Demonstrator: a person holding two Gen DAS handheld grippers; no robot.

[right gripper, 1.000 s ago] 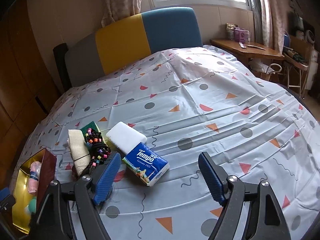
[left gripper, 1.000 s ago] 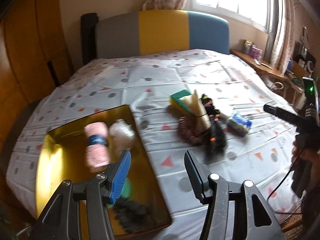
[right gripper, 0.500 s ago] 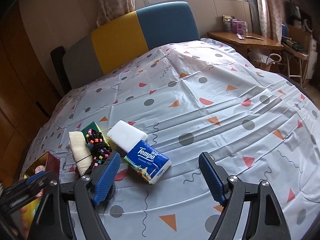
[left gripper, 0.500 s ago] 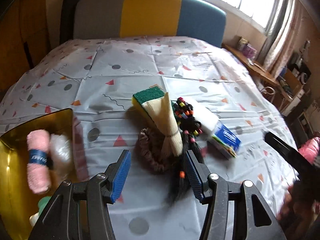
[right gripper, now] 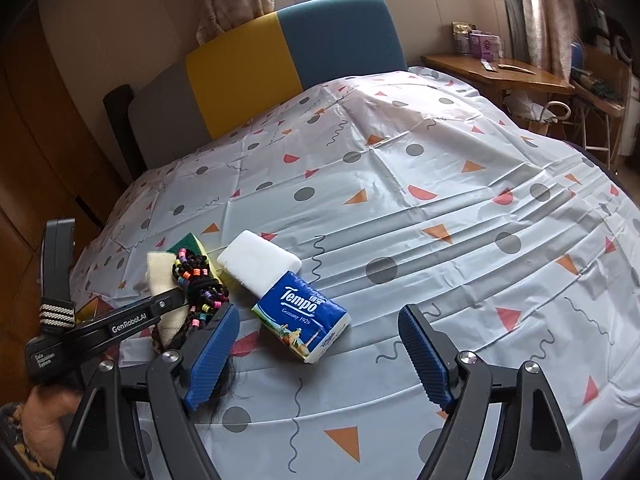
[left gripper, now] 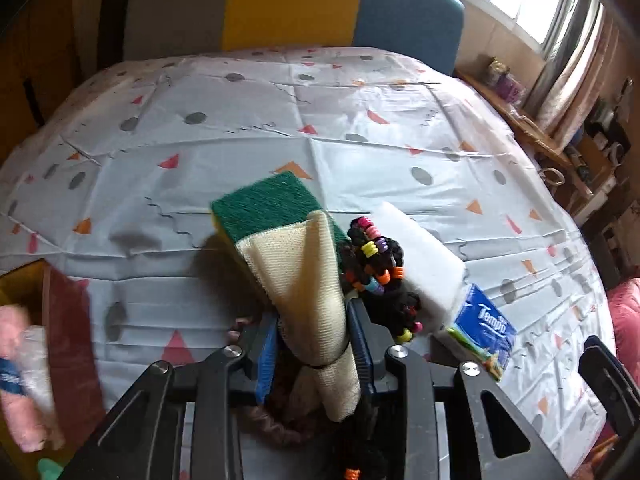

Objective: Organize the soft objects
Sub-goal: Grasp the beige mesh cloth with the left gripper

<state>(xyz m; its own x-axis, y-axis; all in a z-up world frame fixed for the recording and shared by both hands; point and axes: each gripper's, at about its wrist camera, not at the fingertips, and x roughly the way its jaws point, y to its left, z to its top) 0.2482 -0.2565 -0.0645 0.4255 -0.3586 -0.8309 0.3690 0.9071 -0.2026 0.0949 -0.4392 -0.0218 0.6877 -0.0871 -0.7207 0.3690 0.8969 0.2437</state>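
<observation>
Since half a second ago your left tongs (left gripper: 314,354) have pushed forward and narrowed around the rolled cream cloth (left gripper: 304,280), their blue pads pressing both its sides near the banded end. That cloth lies on the bed (left gripper: 360,152), leaning over the green scouring sponge (left gripper: 264,204), with beaded hair ties (left gripper: 374,256) touching its right. Your right tongs (right gripper: 318,354) stand wide apart, holding nothing, near the Tempo tissue pack (right gripper: 302,318).

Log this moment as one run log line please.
left gripper: shut on cream cloth roll | right gripper: open, empty, near tissue pack | gold tray: pink yarn inside
</observation>
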